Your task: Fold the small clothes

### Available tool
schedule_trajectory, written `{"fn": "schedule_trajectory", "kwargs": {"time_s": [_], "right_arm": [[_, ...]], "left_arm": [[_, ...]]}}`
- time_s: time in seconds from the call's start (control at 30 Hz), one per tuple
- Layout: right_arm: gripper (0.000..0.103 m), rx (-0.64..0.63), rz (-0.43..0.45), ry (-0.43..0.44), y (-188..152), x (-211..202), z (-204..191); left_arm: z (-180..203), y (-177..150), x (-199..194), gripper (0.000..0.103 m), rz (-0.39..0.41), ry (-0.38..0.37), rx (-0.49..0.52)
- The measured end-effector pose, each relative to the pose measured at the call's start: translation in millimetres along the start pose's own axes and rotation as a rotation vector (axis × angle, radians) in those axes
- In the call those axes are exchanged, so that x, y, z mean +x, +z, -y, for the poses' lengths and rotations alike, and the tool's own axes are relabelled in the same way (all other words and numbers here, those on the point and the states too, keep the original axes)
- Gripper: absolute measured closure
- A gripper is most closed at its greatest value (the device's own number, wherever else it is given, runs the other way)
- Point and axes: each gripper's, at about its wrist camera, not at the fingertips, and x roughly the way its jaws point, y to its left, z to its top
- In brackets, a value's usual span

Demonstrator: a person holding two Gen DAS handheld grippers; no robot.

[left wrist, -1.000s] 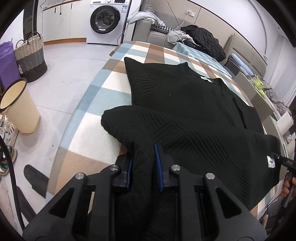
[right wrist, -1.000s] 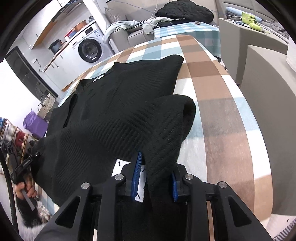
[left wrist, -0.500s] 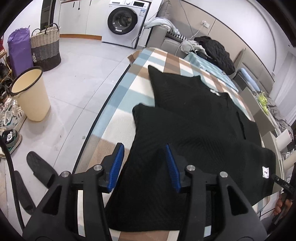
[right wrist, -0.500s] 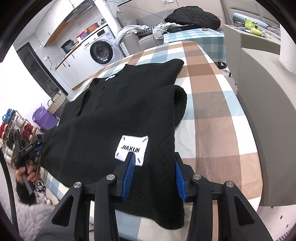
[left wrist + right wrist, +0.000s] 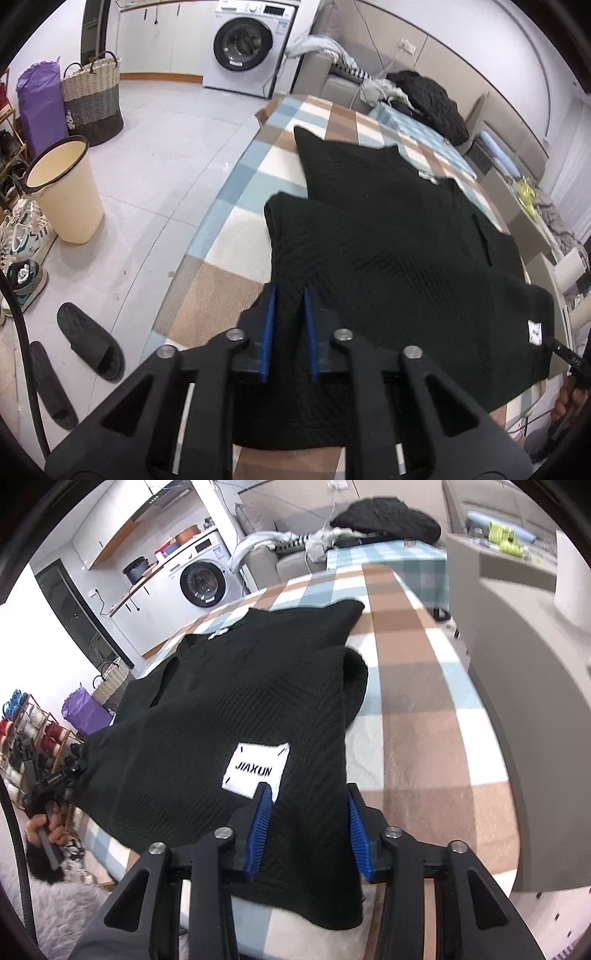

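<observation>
Checked tabletop (image 5: 236, 240) carrying black knit sweater (image 5: 388, 251); left gripper (image 5: 288, 295) fingers pinching its hem, right gripper (image 5: 306, 797) fingers spreading over it.

You are looking at a black garment (image 5: 388, 258) with a fine ribbed knit texture and a white patch (image 5: 255, 771) lettered in black, lying on a cloth (image 5: 236, 243) checked in brown, pale blue and cream. Both black grippers have blue finger pads (image 5: 258, 823). On the pale grey floor (image 5: 155, 162) stand a cream bin (image 5: 66, 192) with a dark rim, a purple bag (image 5: 38, 103) and a white washing machine (image 5: 251, 44).
</observation>
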Motion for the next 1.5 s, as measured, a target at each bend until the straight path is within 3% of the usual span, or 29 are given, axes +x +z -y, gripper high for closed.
{"fn": "schedule_trajectory", "kwargs": {"time_s": [0.1, 0.17, 0.37, 0.6, 0.73, 0.93, 1.0, 1.07, 1.13, 1.37, 1.5], "right_arm": [[0.095, -0.001, 0.043, -0.029, 4, -1, 3], [0.098, -0.015, 0.094, -0.018, 7, -6, 2], [0.100, -0.048, 0.241, 0.005, 29, -32, -11], [0.100, -0.048, 0.396, -0.030, 87, -45, -16], [0.100, -0.006, 0.341, -0.078, 99, -16, -8], [0.100, 0.082, 0.142, -0.163, 79, 37, 17], [0.089, 0.141, 0.089, -0.123, 72, 43, 27], [0.076, 0.191, 0.071, -0.063, 63, 38, 34], [0.065, 0.225, 0.087, -0.025, 51, 27, 39], [0.060, 0.386, 0.082, 0.111, 5, -1, 55], [0.053, 0.427, 0.100, 0.223, -11, -7, 47]], "left_arm": [[-1, 5, -2, 0.099, 0.017, -0.009, -0.027], [0, 10, -6, 0.100, 0.032, -0.020, -0.037], [10, 35, -21, 0.100, 0.114, -0.047, -0.035], [24, 83, -14, 0.100, 0.199, -0.042, -0.007], [23, 89, 15, 0.100, 0.136, -0.002, 0.000], [12, 73, 53, 0.100, 0.018, 0.027, -0.018], [11, 71, 50, 0.095, 0.025, 0.016, -0.020], [8, 67, 45, 0.067, 0.020, 0.018, -0.026], [0, 60, 38, 0.052, 0.028, 0.022, -0.053], [-27, 33, 19, 0.052, -0.008, -0.006, -0.145], [-25, 25, 16, 0.051, -0.035, -0.039, -0.119]]}}
